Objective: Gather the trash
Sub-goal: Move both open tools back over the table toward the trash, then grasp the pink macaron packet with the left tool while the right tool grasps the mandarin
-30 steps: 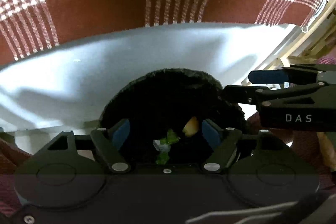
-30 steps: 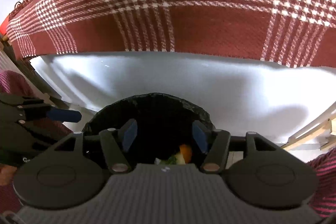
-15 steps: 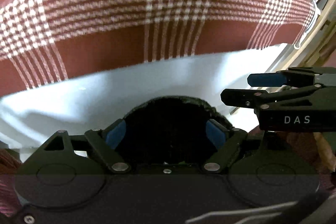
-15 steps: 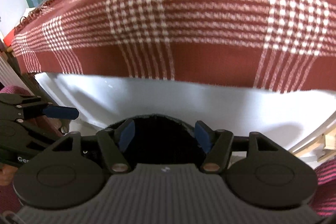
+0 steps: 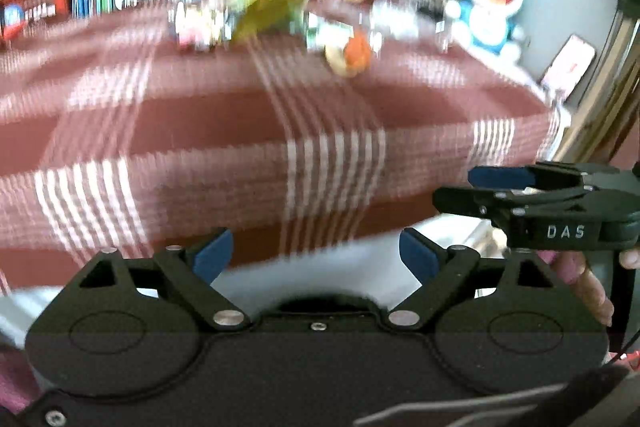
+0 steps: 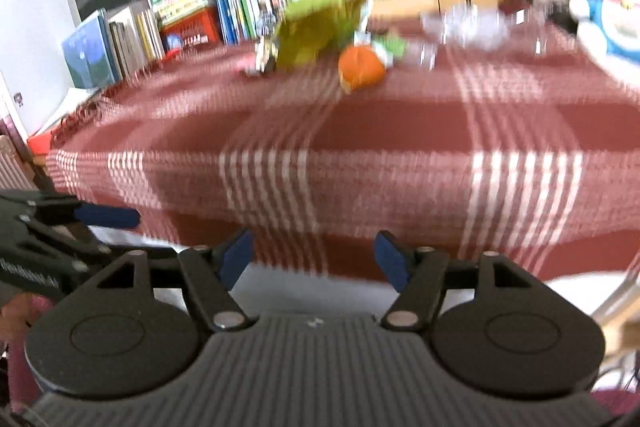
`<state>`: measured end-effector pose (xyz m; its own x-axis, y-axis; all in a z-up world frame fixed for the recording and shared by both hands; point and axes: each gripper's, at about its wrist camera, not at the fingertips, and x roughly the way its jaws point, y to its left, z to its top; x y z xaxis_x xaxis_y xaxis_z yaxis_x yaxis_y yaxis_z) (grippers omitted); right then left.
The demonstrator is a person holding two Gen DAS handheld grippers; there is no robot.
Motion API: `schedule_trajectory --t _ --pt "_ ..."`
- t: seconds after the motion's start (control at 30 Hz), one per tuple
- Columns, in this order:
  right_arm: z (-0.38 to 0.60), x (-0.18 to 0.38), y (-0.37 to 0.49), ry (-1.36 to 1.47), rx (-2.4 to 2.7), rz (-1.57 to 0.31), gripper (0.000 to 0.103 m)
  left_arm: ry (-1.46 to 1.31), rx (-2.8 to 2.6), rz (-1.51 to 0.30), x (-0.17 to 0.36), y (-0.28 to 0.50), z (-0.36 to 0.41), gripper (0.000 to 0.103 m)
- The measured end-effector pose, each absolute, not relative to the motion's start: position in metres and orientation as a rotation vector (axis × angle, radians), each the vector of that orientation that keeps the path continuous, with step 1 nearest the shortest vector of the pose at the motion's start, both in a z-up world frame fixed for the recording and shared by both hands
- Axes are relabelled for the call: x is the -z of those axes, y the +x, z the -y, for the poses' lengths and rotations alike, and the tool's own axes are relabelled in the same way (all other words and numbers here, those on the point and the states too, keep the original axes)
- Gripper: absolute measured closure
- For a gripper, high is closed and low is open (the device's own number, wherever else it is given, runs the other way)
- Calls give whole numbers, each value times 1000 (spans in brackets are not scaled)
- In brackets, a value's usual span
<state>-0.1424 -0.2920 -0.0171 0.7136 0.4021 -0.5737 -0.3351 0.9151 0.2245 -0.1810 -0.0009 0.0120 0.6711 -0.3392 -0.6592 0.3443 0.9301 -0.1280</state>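
Two grippers stand empty, jaws just opened further: left gripper [image 5: 316, 253], right gripper [image 6: 314, 259]. Trash sits at 12 o'clock on the plaid tablecloth [image 6: 360, 131]: orange peel [image 6: 362, 69], green wrapper [image 6: 320, 27]. Best approach: level out, straddle one piece squarely before closing.

The white letters "DAS" stand on the black side of the right gripper [image 5: 456, 189] in the left wrist view (book spines and the left gripper's [image 6: 138, 217] lettering are too blurred).
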Motion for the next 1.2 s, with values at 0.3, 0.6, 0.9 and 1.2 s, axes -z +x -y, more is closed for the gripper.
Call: schedule_trajectory --t 0.3,0.6,0.9,1.2 --pt "294 -16 -105 33 -341 -527 22 -8 351 -610 -41 -123 9 11" --pt "288 -12 -57 34 -297 -524 22 -40 132 -573 -29 -24 -7 11" --pt "260 2 -13 -21 -264 -517 14 -83 29 -617 -10 60 -13 7" --pt "249 11 22 -15 -270 -578 14 -79 -27 -641 8 97 -10 9"
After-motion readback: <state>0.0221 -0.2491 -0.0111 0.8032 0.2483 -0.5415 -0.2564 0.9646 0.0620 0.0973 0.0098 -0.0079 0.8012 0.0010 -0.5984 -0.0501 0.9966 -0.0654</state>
